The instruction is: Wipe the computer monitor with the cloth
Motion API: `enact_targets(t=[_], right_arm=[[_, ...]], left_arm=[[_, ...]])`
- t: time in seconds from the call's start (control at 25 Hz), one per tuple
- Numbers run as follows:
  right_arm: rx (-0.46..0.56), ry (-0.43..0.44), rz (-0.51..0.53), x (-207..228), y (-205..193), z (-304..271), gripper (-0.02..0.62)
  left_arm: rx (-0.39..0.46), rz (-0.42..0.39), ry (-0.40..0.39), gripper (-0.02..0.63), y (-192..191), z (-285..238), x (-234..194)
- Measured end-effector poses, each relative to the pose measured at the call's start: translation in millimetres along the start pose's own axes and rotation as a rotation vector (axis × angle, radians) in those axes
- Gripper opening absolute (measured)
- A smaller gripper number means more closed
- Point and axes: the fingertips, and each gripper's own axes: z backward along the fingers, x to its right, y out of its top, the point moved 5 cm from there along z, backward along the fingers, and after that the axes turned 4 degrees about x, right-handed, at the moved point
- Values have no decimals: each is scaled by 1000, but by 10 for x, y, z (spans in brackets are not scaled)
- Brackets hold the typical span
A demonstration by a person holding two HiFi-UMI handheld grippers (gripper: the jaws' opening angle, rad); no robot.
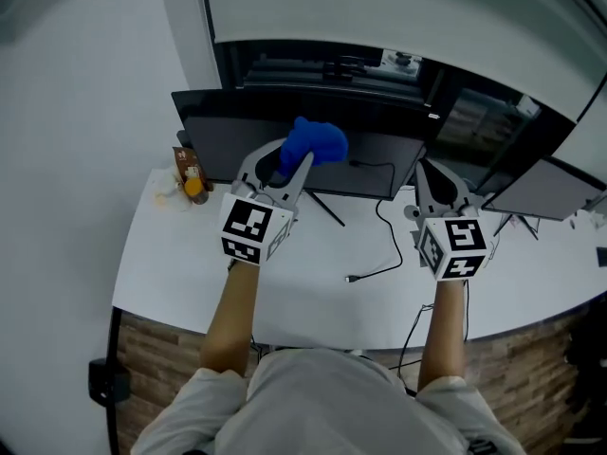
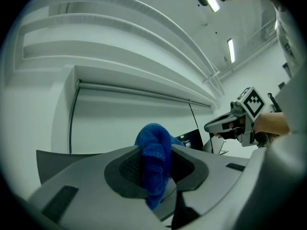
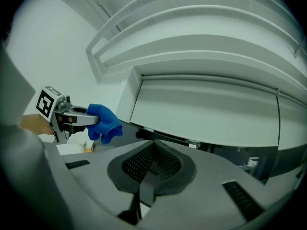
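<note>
At the counter's point(image 1: 313, 297) far left corner stand a small brown carton point(image 1: 188, 164) and something orange point(image 1: 194, 190), both too small to make out. Just right of them, the left gripper point(image 1: 296, 164) is raised in front of the dark computer monitor point(image 1: 228, 145). Its jaws are closed tight on a bunched blue cloth point(image 1: 318, 142). In the left gripper view the cloth point(image 2: 153, 147) fills the gap between the black pads point(image 2: 127, 166) and bulges above and below them, hiding most of the screen behind it. In the head view the cloth sits over the upper middle of the monitor, but whether it touches the glass cannot be told. The right gripper view shows the left gripper point(image 3: 72, 116) from the side, with the cloth point(image 3: 103, 121) sticking out past the jaw tips, close to the monitor's top edge.

A black cable point(image 1: 352, 278) trails loose across the bare counter below the screen.

Further right, the right gripper point(image 1: 439, 183) hovers above the counter beside the monitor's right end. Its own view shows the jaws point(image 3: 152, 159) pressed together, pad against pad, with nothing between them. At the far right a second dark panel point(image 1: 545, 190) leans at an angle, partly cut off by the frame.
</note>
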Motion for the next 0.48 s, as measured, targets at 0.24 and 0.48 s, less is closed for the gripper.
enact_targets(t=[0.24,0.48], right_arm=[[-31,-9,7,125,-174,108,14],[-51,1,30,147,-247,118,12]], left_arm=[[1,-14,-40,124,-29,-65,310],[-6,-8,-41,124,-54,-96,403]])
